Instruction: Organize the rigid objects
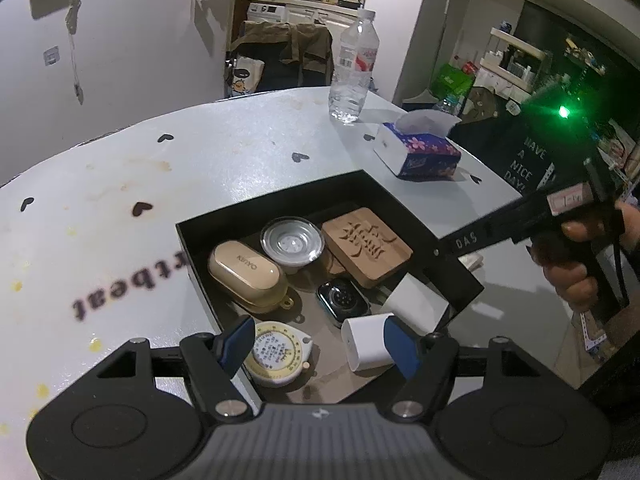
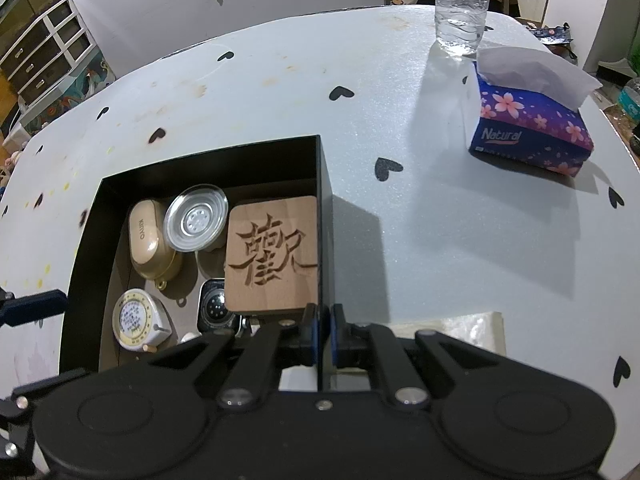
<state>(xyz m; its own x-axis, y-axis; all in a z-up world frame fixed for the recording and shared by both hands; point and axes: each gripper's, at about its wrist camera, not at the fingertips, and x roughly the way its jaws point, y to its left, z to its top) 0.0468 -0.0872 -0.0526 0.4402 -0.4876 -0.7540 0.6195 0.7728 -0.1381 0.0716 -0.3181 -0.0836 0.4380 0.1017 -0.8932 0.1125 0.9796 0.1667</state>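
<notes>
An open black rectangular cardboard box (image 2: 325, 208) sits on the pale, heart-printed tabletop (image 2: 420, 220) and holds the rigid items: a square carved wooden block (image 2: 272, 256) against its right wall, a clear round plastic lid (image 2: 196, 222) next to it, a beige oval earbud case (image 2: 150, 240), a round white-and-yellow tape measure (image 2: 134, 320), a dark smartwatch body (image 2: 216, 306) and a white rectangular charger block (image 1: 366, 342). The right gripper (image 2: 325, 334) is clamped tight on the thin right wall of the box, one finger inside and one outside. The left gripper (image 1: 320, 346) hangs over the near end of the box with its jaws partly spread and nothing pressed between them; the charger lies just by its right finger. Farther back stand a clear plastic water bottle (image 2: 460, 8) and a purple flowered tissue pack (image 2: 532, 120).
</notes>
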